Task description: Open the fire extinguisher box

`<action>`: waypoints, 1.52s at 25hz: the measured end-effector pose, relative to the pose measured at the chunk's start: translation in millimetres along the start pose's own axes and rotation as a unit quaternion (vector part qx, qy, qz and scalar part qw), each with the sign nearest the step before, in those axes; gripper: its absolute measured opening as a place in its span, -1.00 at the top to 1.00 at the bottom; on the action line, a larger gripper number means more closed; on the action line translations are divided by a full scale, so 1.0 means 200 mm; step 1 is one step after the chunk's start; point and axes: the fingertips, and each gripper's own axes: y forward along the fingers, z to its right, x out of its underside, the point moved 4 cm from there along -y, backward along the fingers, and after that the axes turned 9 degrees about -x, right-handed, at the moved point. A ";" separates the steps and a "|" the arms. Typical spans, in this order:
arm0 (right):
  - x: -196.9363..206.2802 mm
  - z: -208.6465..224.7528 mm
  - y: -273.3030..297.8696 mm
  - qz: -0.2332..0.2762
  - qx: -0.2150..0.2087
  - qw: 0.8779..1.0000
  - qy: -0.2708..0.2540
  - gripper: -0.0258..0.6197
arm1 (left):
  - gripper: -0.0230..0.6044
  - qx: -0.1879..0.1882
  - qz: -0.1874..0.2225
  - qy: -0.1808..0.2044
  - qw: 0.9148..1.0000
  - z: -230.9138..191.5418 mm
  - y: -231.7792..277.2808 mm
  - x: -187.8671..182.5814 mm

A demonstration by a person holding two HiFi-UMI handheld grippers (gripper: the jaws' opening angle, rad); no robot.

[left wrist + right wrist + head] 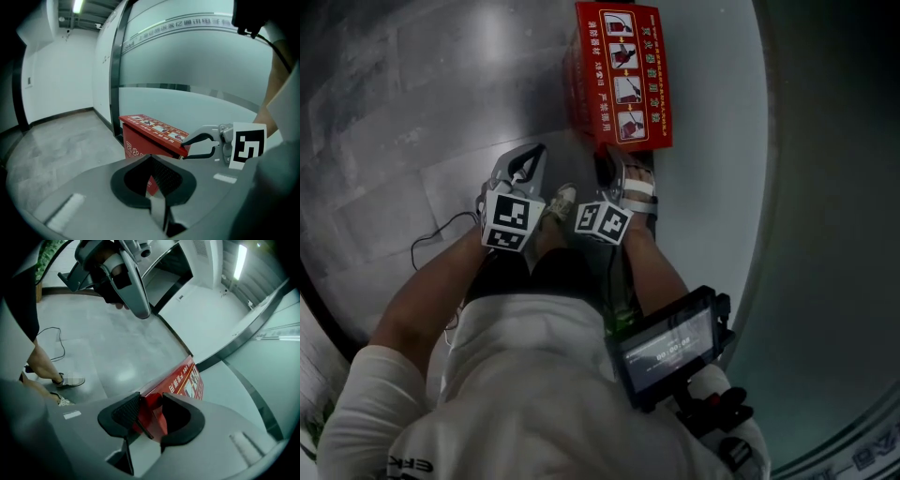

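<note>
The right fingers [123,414] stand about half open, astride the near edge of the lid [186,380] of the fire extinguisher box [623,75]. The left gripper view shows one above the lid's corner and one below it. The red lip fills most of the gap, but I judge the pads are close on it and not yet clamped. The left fingers [124,187] are spread wide with nothing between them, and the box is ahead of them, a little way off.

The box sits on the floor [403,112], tight against the glass wall [712,103]. Its long axis runs straight away from the person, along that wall. The printed lid faces up and the short end nearest the person's feet is the one the right fingers have reached. The right hand is therefore the nearer one. The left hangs beside it, further from the wall and short of the box.

With the grip at the near corner, the lid probably has to swing upward from there. I can't tell from these views which edge carries the hinge.
</note>
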 end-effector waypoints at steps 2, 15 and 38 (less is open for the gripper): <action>0.00 0.01 -0.01 0.000 0.002 1.000 0.006 0.44 | 0.92 0.002 0.003 0.000 1.000 -0.01 0.01 -0.01; 0.01 0.12 -0.18 0.011 0.060 0.995 0.080 0.60 | 0.92 -0.004 0.052 0.018 0.998 -0.04 -0.06 -0.08; 0.42 0.68 -0.43 0.023 0.142 0.926 0.348 0.63 | 0.92 -0.018 0.087 0.013 0.996 0.06 -0.10 -0.30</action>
